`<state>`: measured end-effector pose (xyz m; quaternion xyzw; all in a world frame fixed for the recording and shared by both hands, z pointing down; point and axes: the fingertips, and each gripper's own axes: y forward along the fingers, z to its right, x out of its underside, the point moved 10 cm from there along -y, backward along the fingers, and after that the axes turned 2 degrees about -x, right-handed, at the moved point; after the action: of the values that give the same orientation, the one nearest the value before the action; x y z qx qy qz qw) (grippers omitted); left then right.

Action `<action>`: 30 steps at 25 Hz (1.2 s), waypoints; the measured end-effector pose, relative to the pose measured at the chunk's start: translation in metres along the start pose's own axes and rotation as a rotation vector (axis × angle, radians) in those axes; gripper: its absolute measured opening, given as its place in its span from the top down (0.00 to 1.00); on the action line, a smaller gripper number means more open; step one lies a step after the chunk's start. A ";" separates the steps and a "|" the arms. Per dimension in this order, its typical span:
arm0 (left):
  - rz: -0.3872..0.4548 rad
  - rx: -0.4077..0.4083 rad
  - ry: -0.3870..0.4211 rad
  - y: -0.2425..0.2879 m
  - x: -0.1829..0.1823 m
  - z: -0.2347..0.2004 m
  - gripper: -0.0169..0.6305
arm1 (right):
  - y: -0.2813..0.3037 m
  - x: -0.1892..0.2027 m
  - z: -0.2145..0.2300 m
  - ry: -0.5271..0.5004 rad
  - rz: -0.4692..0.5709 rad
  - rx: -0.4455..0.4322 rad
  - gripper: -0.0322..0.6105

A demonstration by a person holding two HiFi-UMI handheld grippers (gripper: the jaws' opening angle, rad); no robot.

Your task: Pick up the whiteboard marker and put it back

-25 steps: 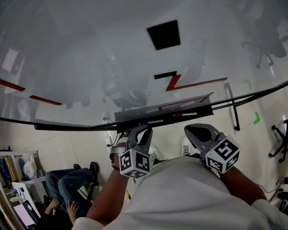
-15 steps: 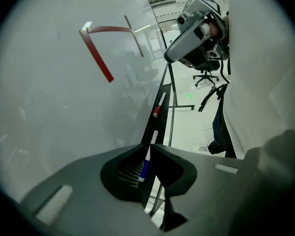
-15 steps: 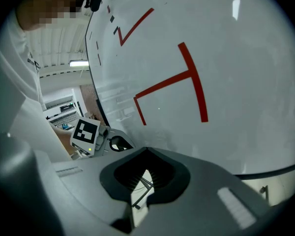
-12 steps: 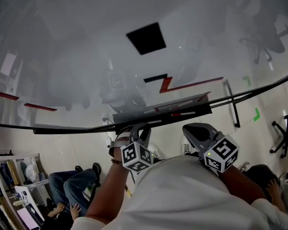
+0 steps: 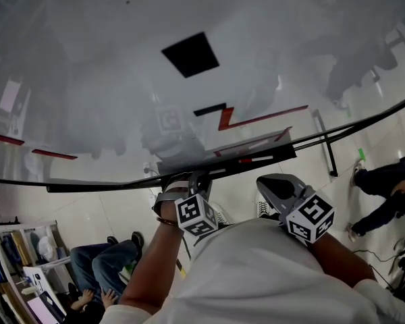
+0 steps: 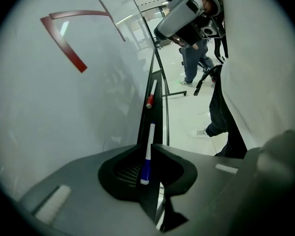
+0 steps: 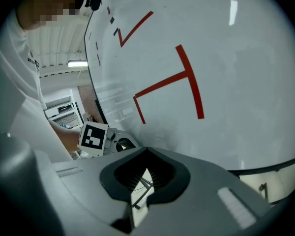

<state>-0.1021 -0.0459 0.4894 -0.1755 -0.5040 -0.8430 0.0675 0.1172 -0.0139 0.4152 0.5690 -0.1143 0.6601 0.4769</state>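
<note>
A whiteboard marker [image 6: 148,146] with a white body and a blue cap lies along the black whiteboard tray [image 6: 158,90]. My left gripper [image 6: 146,146] is shut on the marker near its blue end. A second marker [image 6: 150,98], red-capped, rests farther along the tray. In the head view my left gripper [image 5: 189,179] is up against the tray [image 5: 270,154], where the red marker [image 5: 246,160] also shows. My right gripper [image 5: 266,181] hangs just below the tray, shut with nothing in it. Its own view shows my right gripper [image 7: 146,150] pointing along the board.
The whiteboard [image 5: 121,86] carries red lines and a black square [image 5: 190,54]. A stand leg [image 5: 327,150] hangs at the right. People sit on the floor at the lower left [image 5: 94,262] beside shelves [image 5: 13,248]. Another person [image 5: 385,181] is at the right edge.
My left gripper has edged up and right against the tray. My right gripper has barely moved. A person has come into view at the right edge.
</note>
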 end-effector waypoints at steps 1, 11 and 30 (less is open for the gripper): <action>-0.004 0.004 0.005 0.001 0.000 0.000 0.88 | 0.000 0.002 0.000 0.005 -0.001 0.001 0.95; -0.032 0.035 0.069 0.010 -0.005 0.000 0.88 | -0.002 0.004 0.001 0.017 0.007 0.005 0.95; -0.056 0.062 0.106 0.026 -0.010 0.003 0.88 | -0.007 0.005 0.003 0.028 0.010 0.015 0.95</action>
<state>-0.0843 -0.0568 0.5085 -0.1142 -0.5301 -0.8368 0.0761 0.1253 -0.0100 0.4180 0.5628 -0.1056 0.6710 0.4710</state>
